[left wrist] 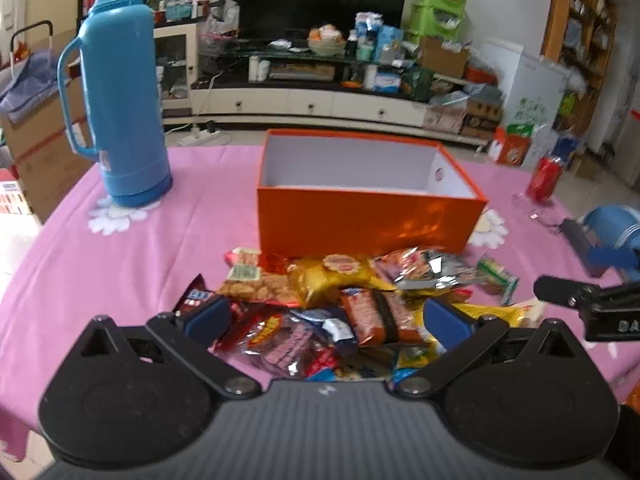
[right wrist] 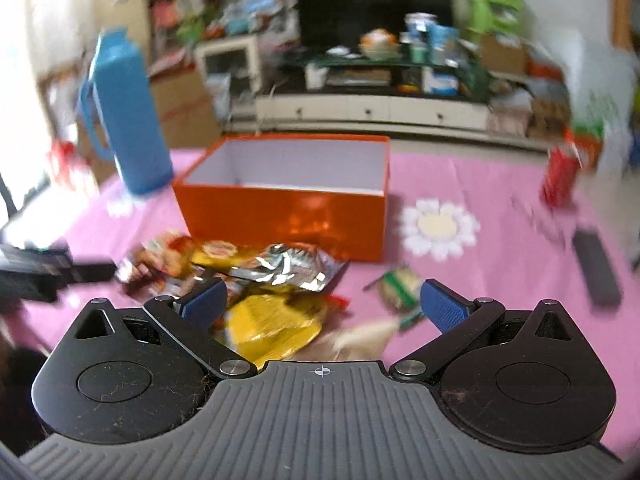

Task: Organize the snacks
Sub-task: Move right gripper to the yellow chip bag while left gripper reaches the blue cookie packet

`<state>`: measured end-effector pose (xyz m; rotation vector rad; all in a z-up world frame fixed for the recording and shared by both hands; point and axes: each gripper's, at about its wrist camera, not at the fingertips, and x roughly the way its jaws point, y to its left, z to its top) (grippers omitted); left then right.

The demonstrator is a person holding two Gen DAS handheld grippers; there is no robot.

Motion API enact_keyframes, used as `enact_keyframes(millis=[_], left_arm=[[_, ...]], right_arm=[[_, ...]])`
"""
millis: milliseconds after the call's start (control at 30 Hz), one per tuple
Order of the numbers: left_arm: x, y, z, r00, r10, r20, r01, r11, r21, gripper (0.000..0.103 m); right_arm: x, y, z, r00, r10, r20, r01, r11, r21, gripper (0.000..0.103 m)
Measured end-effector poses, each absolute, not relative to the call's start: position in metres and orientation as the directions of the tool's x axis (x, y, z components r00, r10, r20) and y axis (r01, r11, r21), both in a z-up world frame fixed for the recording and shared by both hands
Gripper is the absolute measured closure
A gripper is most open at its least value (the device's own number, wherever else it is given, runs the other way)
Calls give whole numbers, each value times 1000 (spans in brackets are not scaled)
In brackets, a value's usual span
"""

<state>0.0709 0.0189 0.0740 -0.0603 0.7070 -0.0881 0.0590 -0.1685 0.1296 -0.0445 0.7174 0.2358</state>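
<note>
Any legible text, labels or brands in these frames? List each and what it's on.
"DA": white letters on the right gripper's black body, cut off at the frame edge in the left wrist view.
Snack packets: printed logos and labels show, but they are too small or blurred to read.
Red can: blurred, unreadable.
Blue thermos: a small label near its base, too small to read.
Orange box: no text seen.

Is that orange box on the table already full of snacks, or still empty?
Empty, as far as shows: the orange box has no lid, and only bare white inner walls are visible. The snack packets all lie in front of it.
</note>
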Motion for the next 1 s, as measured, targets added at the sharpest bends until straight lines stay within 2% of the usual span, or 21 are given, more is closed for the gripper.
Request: enact_keyframes(millis=[67,167,200,267,300,400,467,533,733,800,867,933,1000], left_arm=[[60,18,56,760,-54,-648,7,997,-75,1],[22,17,26,765,43,-642,-125,989,-83,1],[14,19,19,748,53,-661,-160,982,-102,1],[9,24,11,689,-22,-724,-144,976,-166,2],[7,26,10,677,-41,-735,-138,973,-182,2],[2,24,9,695,-36,-718,-105,983,-152,2],[10,18,2,701,-33,-712,-76,990,-120,9],[19,14,-4,689,-56,-723,-59,989,-133,11],[46,15,-26,661,-87,-745,-51,986,-161,32],[60,16,-31,668,-81,-739,-54,986,-157,30],[75,16,-33,687,-96,-720,-47,983,-176,27],[89,14,-34,709,-73,-702,-42,988,-146,25],[104,12,-35,714,-40,-699,-56,992,-114,27]], right_arm=[[70,-158,125,732,173,-659,-243,970,-16,10],[53,-153,111,788,178,-589,-206,978,20,10],[42,-154,106,813,169,-558,-176,984,42,10],[13,-158,99,849,123,-514,-88,992,92,10],[0,-162,95,847,117,-518,-53,989,138,10],[-18,-167,75,751,276,-601,-90,943,320,10],[-14,-162,63,700,299,-649,-113,943,313,10],[-4,-163,56,701,278,-657,-83,947,311,10],[38,-155,39,600,496,-628,-123,832,540,10],[55,-146,29,593,470,-654,-128,857,500,10],[76,-140,22,613,381,-692,-123,912,392,11],[96,-136,15,633,284,-720,-119,955,272,11],[114,-140,8,626,250,-739,-117,967,228,11]])
